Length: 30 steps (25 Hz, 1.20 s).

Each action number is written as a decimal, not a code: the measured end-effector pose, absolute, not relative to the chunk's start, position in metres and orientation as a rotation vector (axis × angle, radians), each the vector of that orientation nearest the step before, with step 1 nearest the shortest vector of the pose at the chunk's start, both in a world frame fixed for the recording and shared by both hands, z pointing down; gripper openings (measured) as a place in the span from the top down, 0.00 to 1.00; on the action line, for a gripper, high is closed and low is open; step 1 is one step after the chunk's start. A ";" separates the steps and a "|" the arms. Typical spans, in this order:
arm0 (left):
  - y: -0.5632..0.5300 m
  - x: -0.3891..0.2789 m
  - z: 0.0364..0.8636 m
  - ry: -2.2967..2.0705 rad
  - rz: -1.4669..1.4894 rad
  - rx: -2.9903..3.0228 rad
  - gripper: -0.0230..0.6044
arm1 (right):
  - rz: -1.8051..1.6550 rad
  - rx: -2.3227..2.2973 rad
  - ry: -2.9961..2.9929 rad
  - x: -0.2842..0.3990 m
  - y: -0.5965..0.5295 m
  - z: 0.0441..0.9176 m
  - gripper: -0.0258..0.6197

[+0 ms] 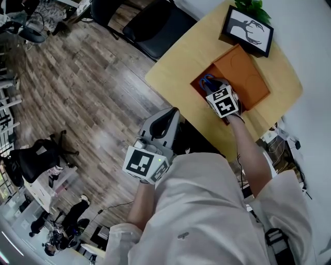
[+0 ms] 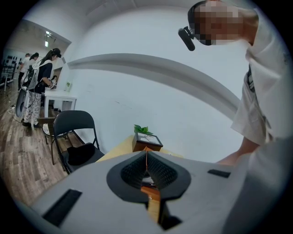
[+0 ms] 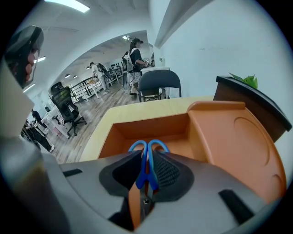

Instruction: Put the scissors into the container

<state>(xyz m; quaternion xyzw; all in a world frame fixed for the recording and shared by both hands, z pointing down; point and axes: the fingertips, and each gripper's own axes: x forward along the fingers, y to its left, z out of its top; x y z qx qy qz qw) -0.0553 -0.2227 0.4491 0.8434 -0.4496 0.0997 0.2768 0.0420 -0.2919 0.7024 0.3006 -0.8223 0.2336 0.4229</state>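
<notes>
Blue-handled scissors (image 3: pixel 147 157) sit clamped between the pads of my right gripper (image 3: pixel 147 170), their handle loops pointing forward over the open orange container (image 3: pixel 151 130). In the head view the right gripper (image 1: pixel 220 96) hovers at the container's open compartment (image 1: pixel 199 85), with a bit of the blue scissors (image 1: pixel 208 80) showing. The container's lid (image 1: pixel 243 75) lies to the right, beside the opening. My left gripper (image 1: pixel 164 121) hangs off the table's near edge, shut with nothing in it; its pads (image 2: pixel 158 171) meet.
The round wooden table (image 1: pixel 176 64) carries a framed antler picture (image 1: pixel 248 30) with a green plant (image 1: pixel 253 8) behind it. A black folding chair (image 1: pixel 155 28) stands past the table's far side. People stand at a distant white desk (image 2: pixel 57 97).
</notes>
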 end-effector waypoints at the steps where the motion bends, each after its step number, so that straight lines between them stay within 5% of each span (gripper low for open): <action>1: -0.223 -0.056 0.449 -1.209 0.267 2.264 0.95 | 0.585 0.749 -2.057 0.041 -0.291 0.702 0.83; 16: -0.204 -0.076 0.440 -1.216 0.244 2.282 0.95 | 0.527 0.804 -2.052 0.040 -0.289 0.694 0.82; 30: -0.154 -0.105 0.414 -1.039 0.216 2.448 0.95 | 0.407 1.057 -2.071 0.034 -0.240 0.589 0.86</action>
